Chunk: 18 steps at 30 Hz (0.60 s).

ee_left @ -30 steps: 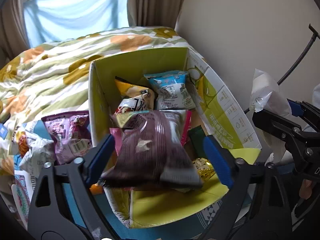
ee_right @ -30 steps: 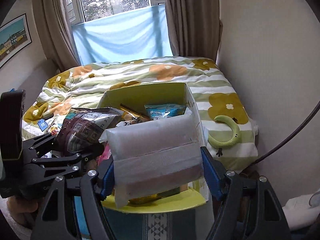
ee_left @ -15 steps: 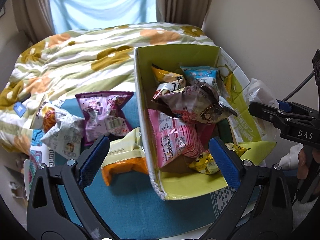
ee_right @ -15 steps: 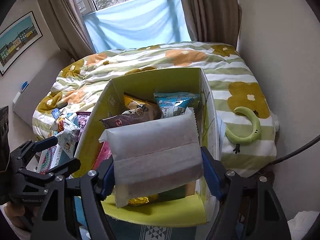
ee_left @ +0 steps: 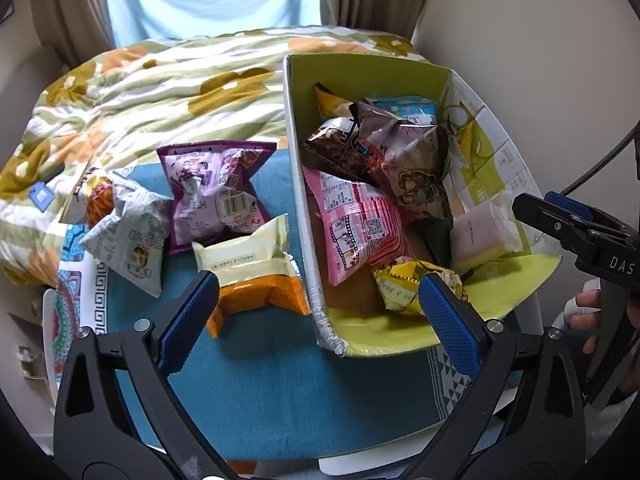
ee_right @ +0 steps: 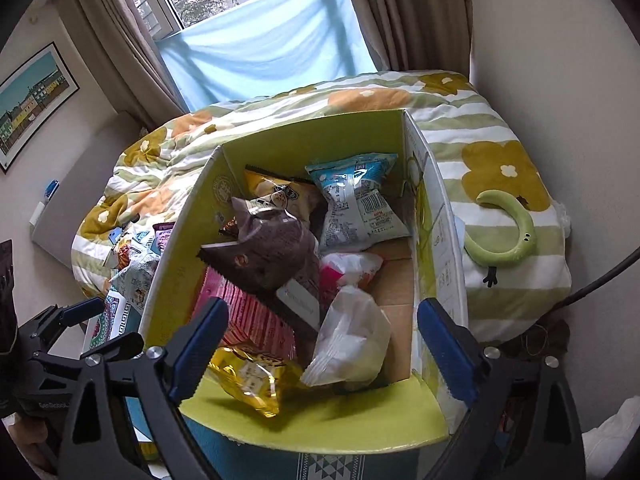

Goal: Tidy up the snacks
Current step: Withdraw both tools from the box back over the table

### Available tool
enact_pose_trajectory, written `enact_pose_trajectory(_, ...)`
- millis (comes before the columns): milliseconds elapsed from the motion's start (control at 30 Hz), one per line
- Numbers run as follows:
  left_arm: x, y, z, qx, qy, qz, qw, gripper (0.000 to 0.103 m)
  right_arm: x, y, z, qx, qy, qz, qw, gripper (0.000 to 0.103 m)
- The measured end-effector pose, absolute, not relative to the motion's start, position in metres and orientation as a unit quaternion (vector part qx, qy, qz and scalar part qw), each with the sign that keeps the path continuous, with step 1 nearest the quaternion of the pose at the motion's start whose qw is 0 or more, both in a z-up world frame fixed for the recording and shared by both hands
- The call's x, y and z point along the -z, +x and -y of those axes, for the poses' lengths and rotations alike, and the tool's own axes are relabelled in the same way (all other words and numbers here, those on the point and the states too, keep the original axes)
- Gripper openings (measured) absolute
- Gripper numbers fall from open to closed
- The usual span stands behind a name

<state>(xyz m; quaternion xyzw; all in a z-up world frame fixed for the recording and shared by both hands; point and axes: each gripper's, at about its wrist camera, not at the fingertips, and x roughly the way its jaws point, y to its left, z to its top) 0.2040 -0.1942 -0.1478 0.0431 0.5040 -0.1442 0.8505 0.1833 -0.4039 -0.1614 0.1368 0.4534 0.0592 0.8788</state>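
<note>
gaping tools (ee_left: 316, 300) above snack box (ee_left: 360, 70)

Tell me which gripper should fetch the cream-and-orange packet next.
Left. Its open gripper hangs just before the cream-and-orange packet on the blue cloth; the right gripper, also empty, sits over the box.

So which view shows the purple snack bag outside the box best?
The left wrist view: the purple snack bag lies fully visible on the blue cloth, left of the box, barcode facing up. The right wrist view shows only a dark purple sliver past the box's left wall.
</note>
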Motion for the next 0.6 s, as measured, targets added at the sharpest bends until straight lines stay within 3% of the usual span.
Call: enact_pose_trajectory(600,0.093,0.161,0.181,0.123,0.037,-0.444,0.887,0.099,0.121,0.147,0.394,-0.065,0.093,-0.41,0.905,0.094)
